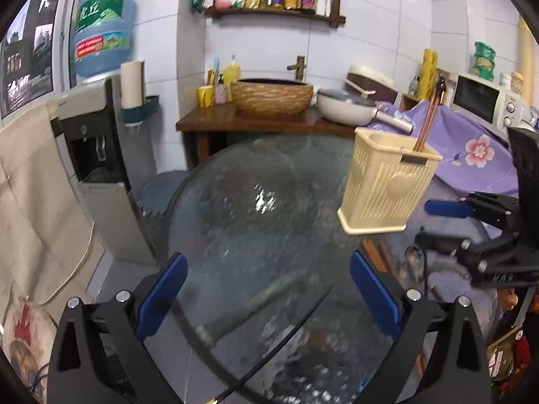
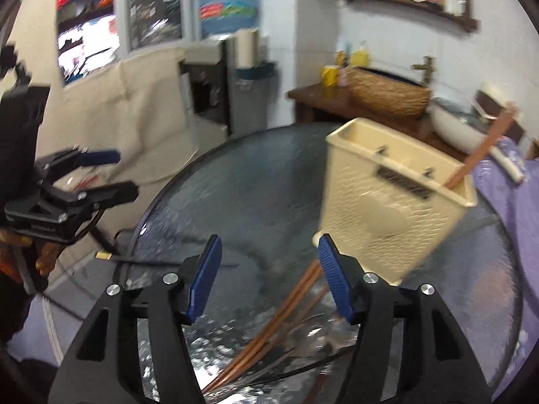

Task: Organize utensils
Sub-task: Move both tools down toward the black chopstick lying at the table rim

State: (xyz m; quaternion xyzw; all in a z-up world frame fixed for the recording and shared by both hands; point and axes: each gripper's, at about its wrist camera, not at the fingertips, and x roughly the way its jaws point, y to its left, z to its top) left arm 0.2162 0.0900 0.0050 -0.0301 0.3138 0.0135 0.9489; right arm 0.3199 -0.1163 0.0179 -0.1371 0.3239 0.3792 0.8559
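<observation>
A cream plastic utensil holder [image 1: 384, 185] stands on the round glass table [image 1: 242, 208], at its right side, with brown chopsticks [image 1: 429, 121] standing in it. In the right wrist view the holder [image 2: 394, 198] is just ahead of my right gripper [image 2: 269, 276], with a chopstick [image 2: 481, 148] leaning out of it. More brown chopsticks [image 2: 279, 323] and a metal spoon [image 2: 313, 336] lie on the glass under the right gripper, which is open and empty. My left gripper [image 1: 267, 289] is open and empty over the table's near edge. The right gripper also shows at the right of the left wrist view [image 1: 434, 225].
A water dispenser [image 1: 97, 155] with a blue bottle stands at the left. A wooden counter [image 1: 256, 121] behind the table carries a woven basin and a white pan [image 1: 347, 106]. A purple flowered cloth [image 1: 471, 155] and a microwave [image 1: 485, 101] are at the right. A black cable [image 1: 269, 343] crosses the table's near edge.
</observation>
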